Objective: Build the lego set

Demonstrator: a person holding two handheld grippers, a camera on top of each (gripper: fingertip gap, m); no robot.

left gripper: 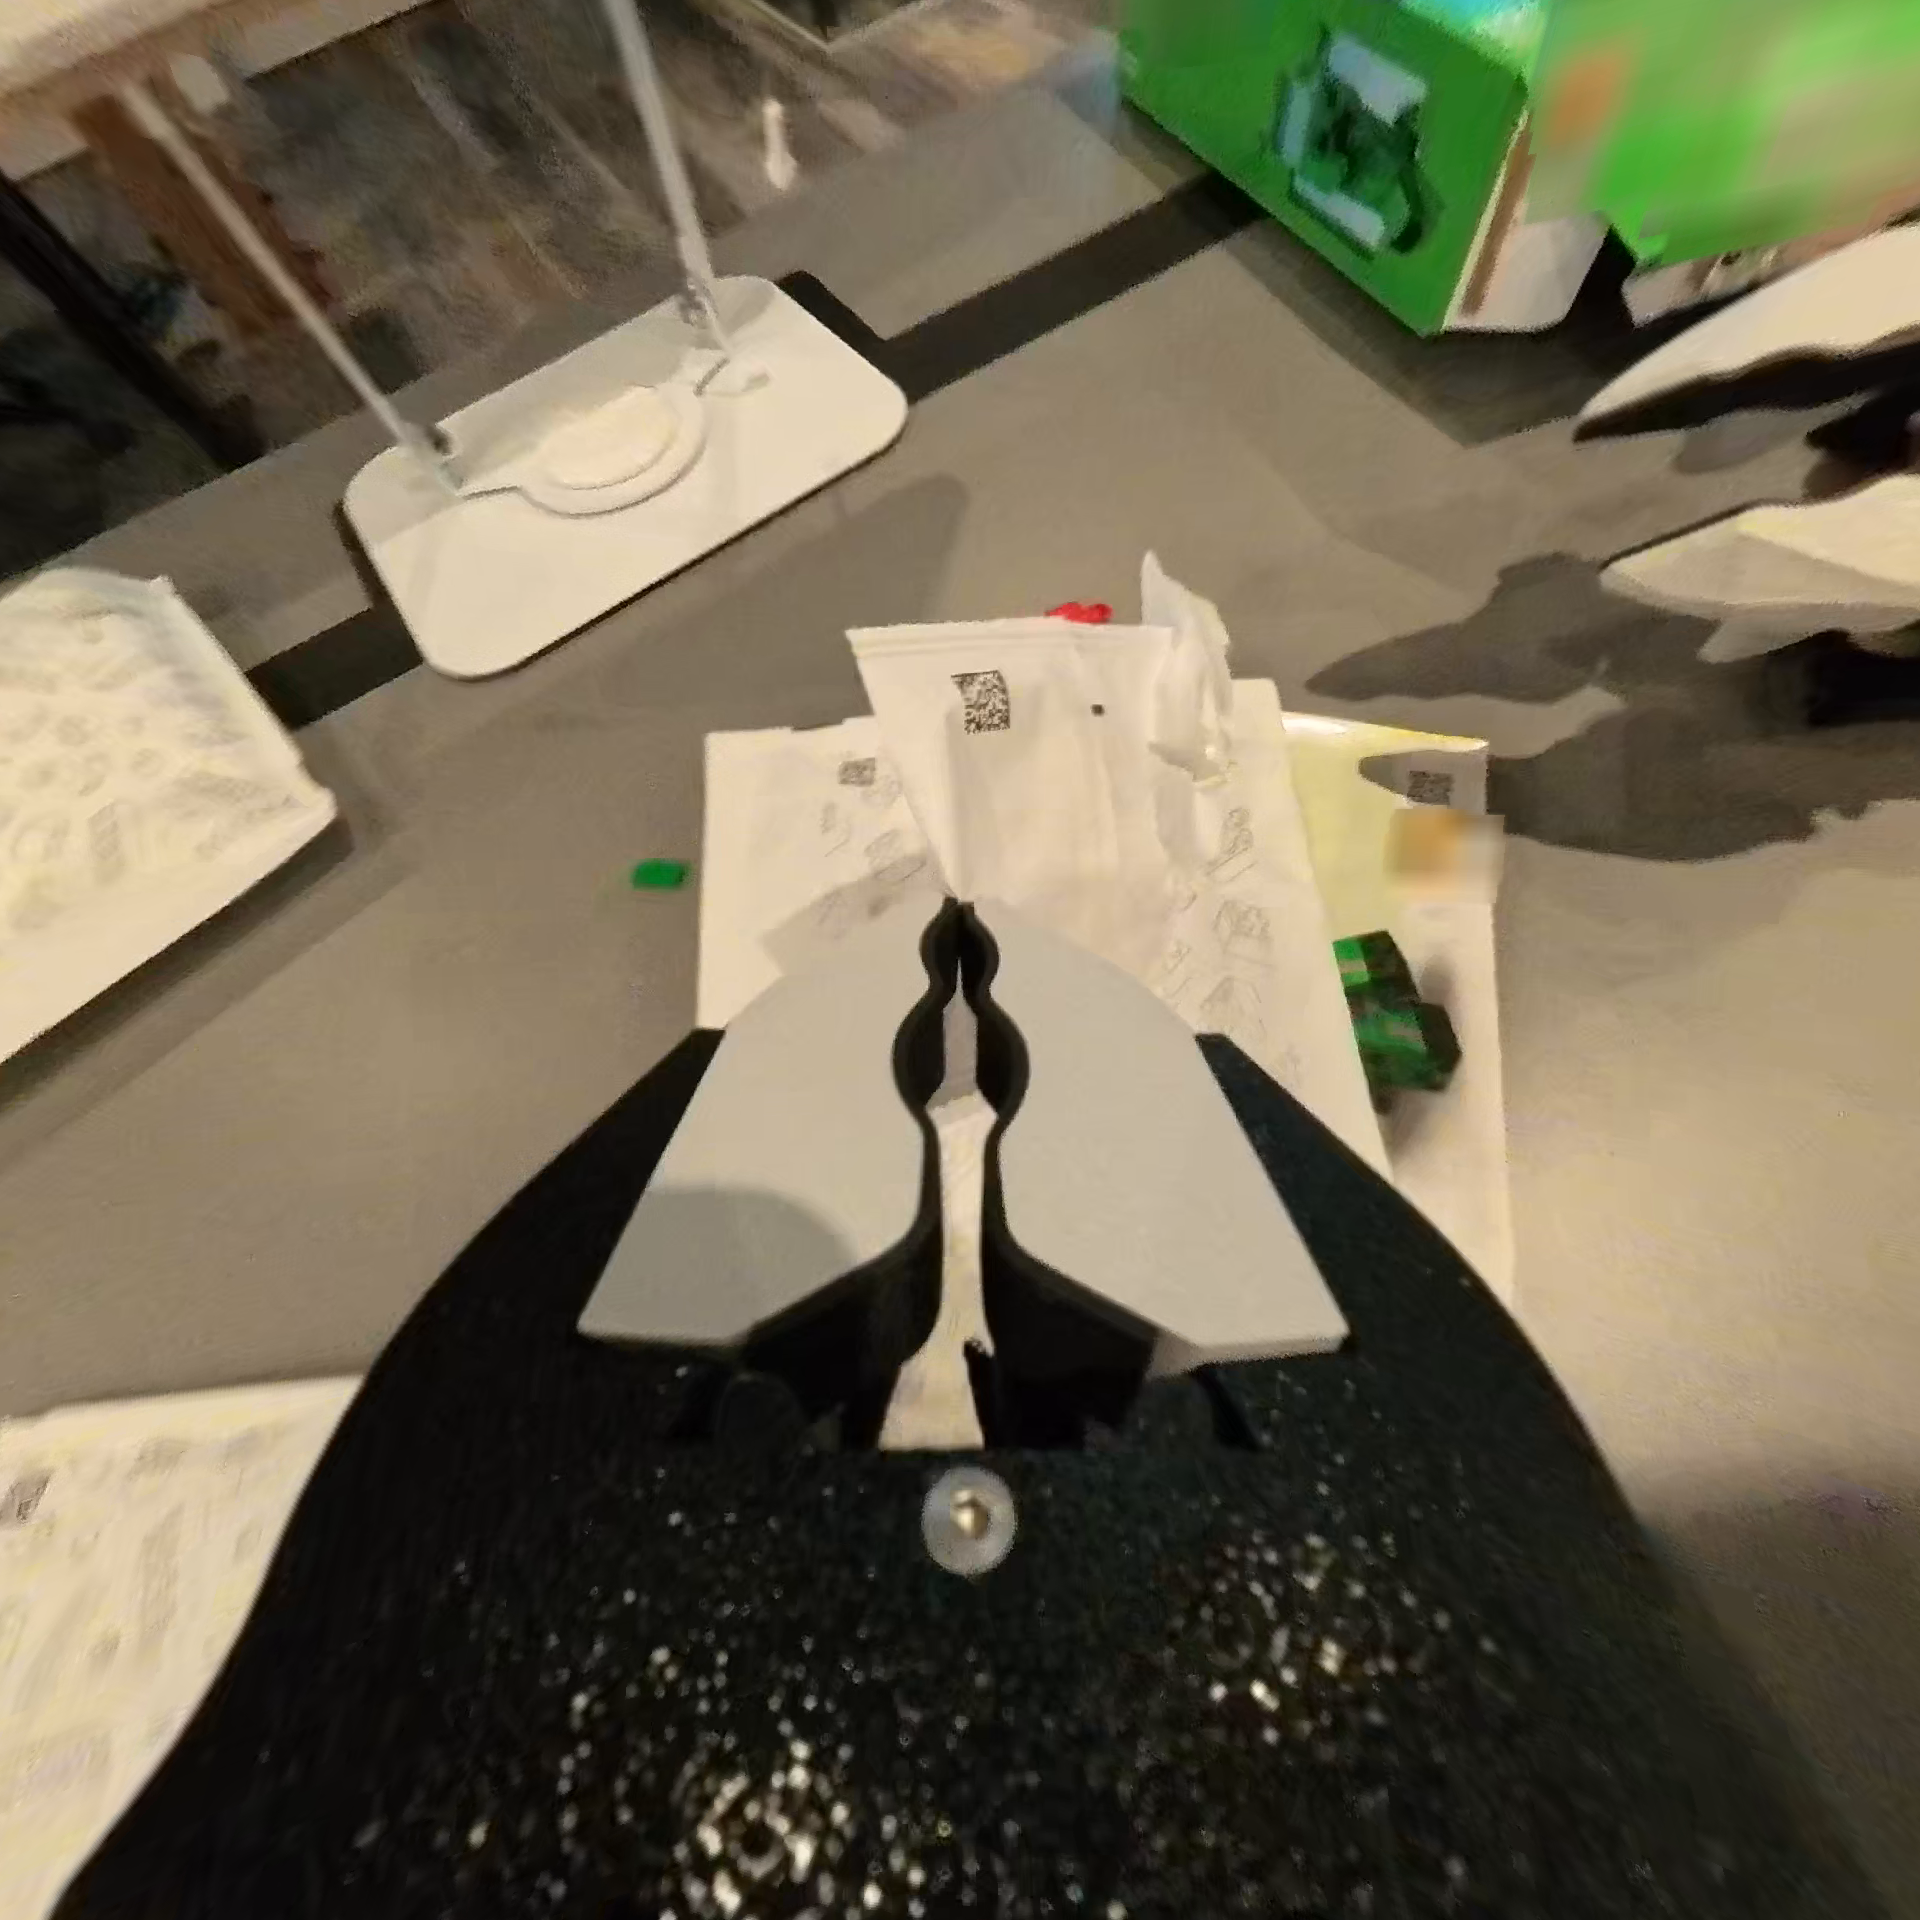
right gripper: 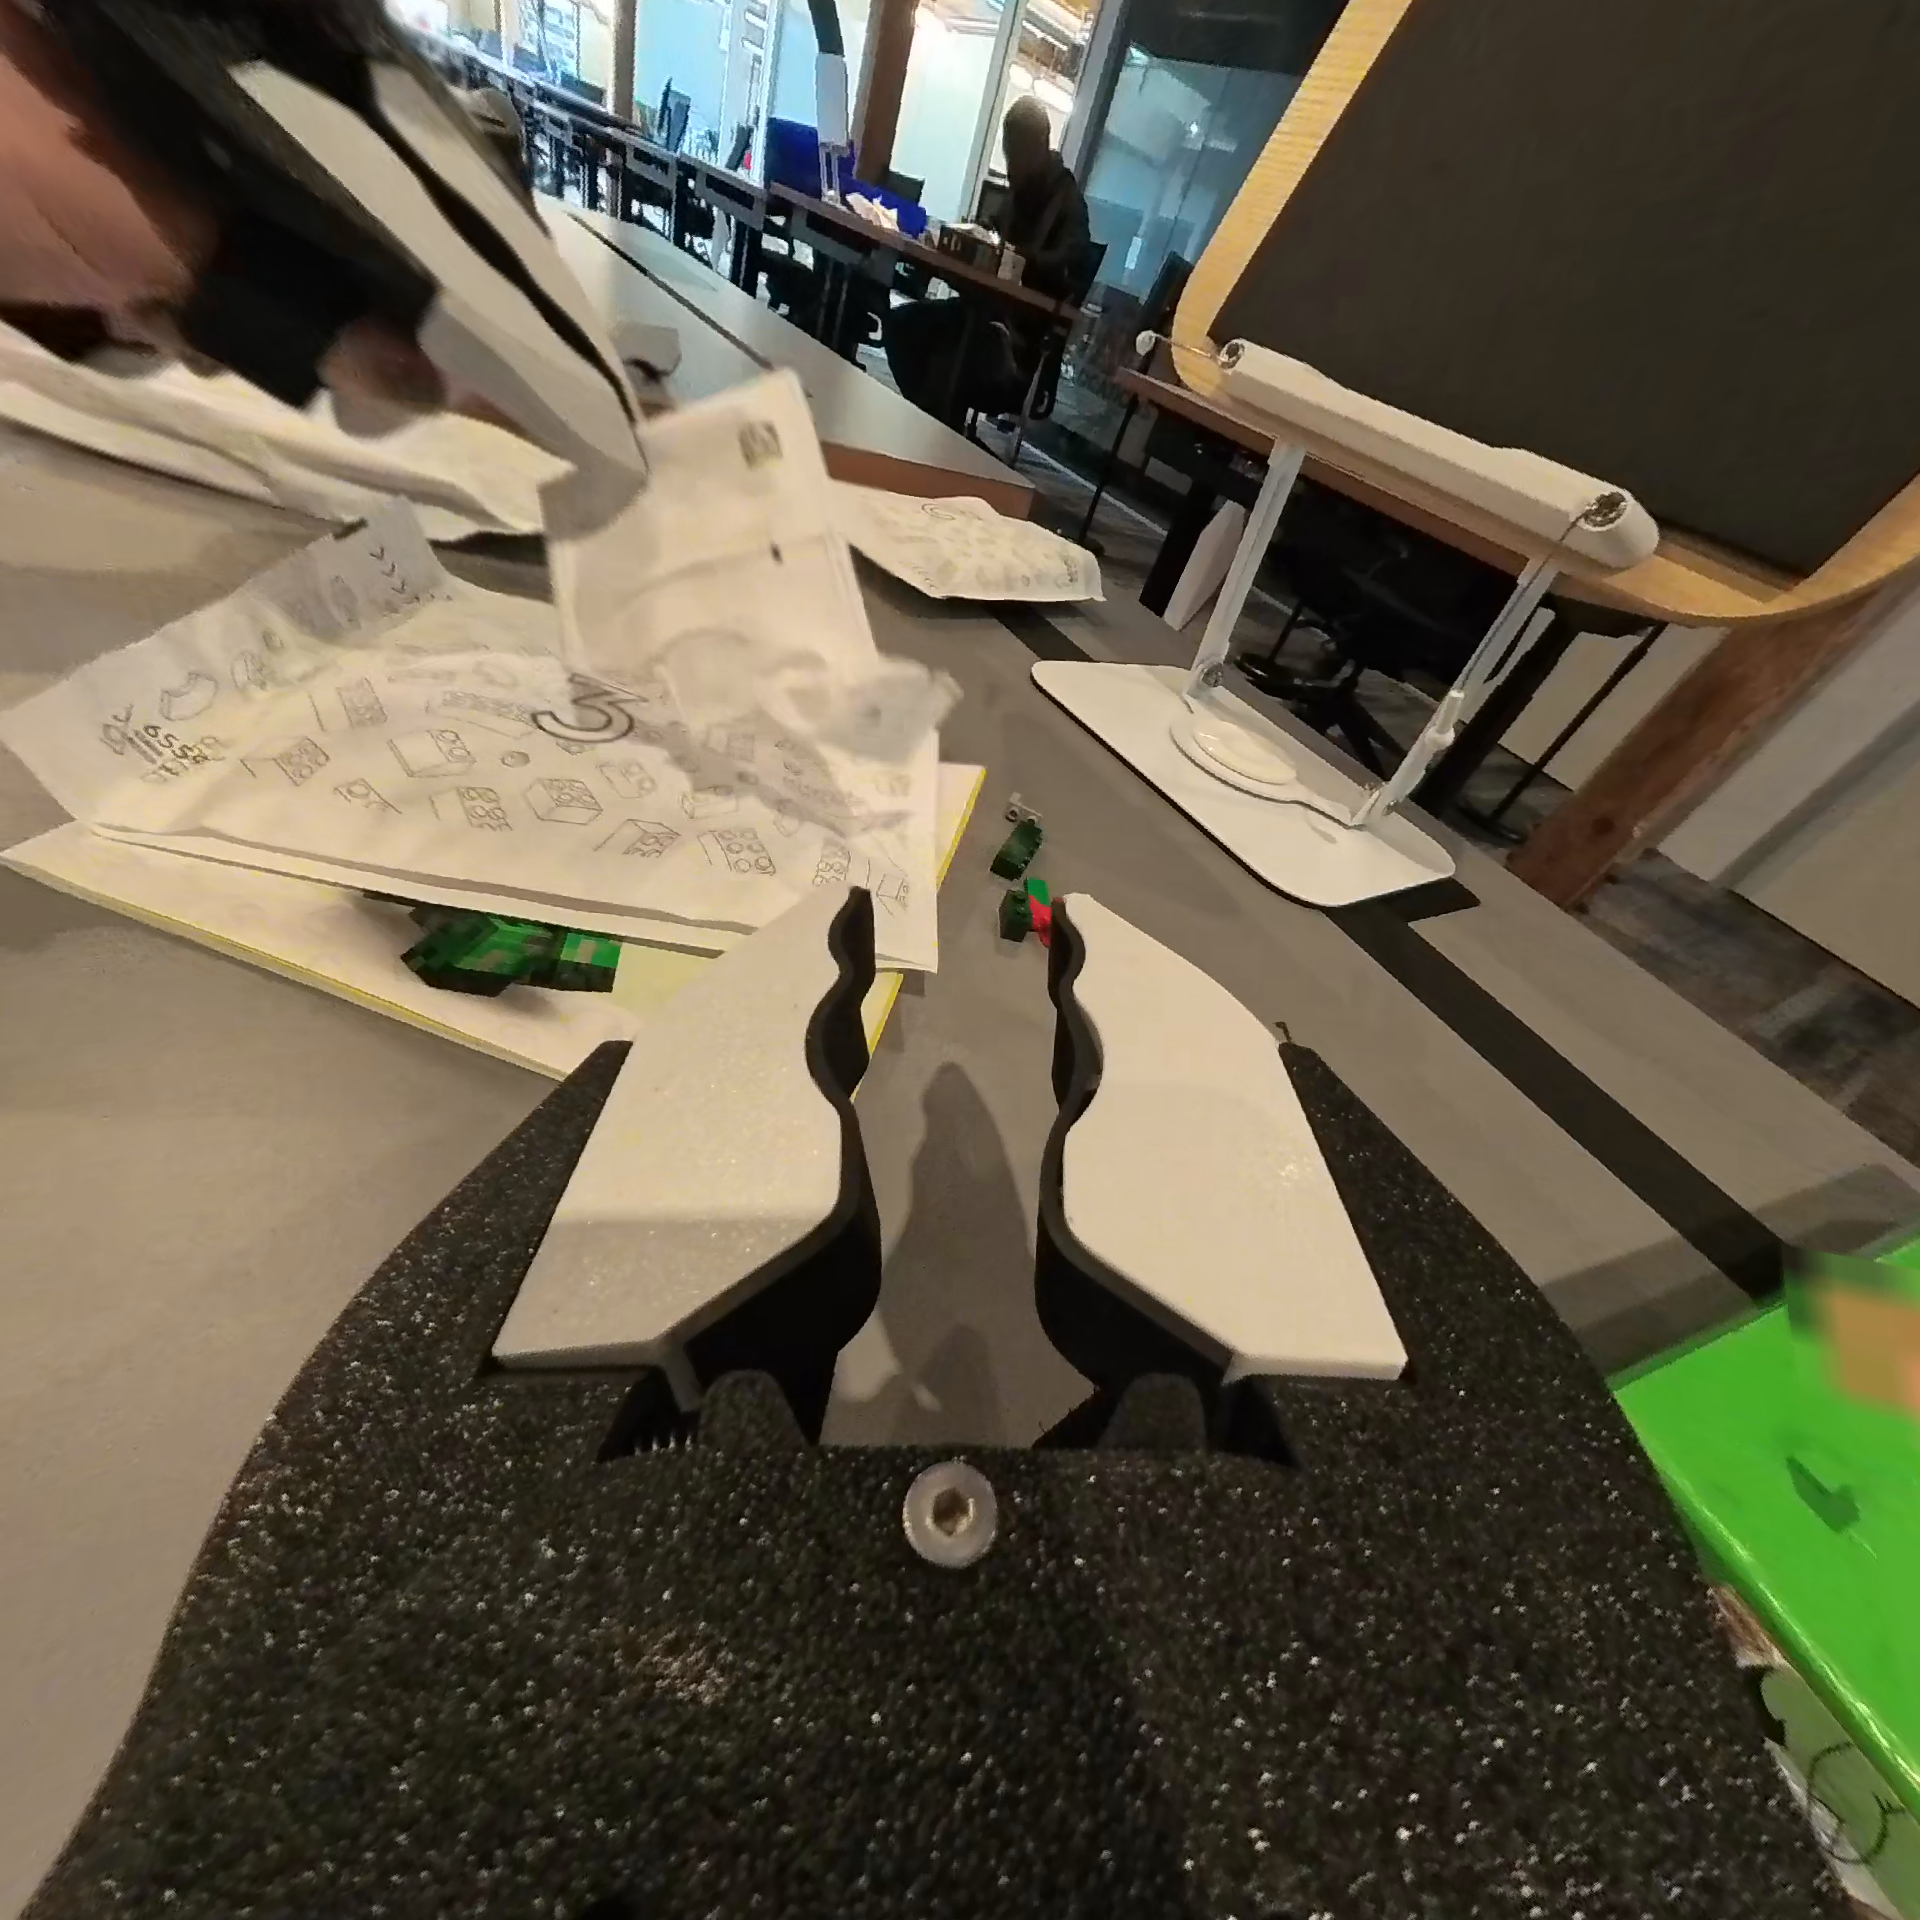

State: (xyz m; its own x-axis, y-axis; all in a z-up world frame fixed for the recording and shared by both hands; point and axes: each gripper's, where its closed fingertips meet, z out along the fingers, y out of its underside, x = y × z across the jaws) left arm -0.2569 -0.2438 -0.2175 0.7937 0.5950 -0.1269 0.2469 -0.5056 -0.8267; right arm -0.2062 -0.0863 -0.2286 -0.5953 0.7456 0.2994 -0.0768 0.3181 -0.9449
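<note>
My left gripper (left gripper: 961,920) is shut on a corner of a small white paper bag (left gripper: 1039,769) and holds it in the air above the table. In the right wrist view the left gripper (right gripper: 592,488) shows at the upper left, with the bag (right gripper: 717,561) hanging from it, torn end down. My right gripper (right gripper: 961,914) is open and empty, low over the grey table. Just beyond its fingertips lie small green and red bricks (right gripper: 1023,904). A green built block (right gripper: 509,956) rests on the instruction booklet (right gripper: 260,914), also seen in the left wrist view (left gripper: 1397,1023).
A large printed paper bag (right gripper: 468,769) lies over the booklet. A white desk lamp base (right gripper: 1247,769) stands at the right. A green set box (right gripper: 1766,1507) sits at the near right. A loose green brick (left gripper: 660,875) lies on the table. A person (right gripper: 1039,208) sits far behind. Between my right fingertips and the green built block (right gripper: 509,956) there is roughly 11 cm. It is also in sight in the left wrist view (left gripper: 1388,1016).
</note>
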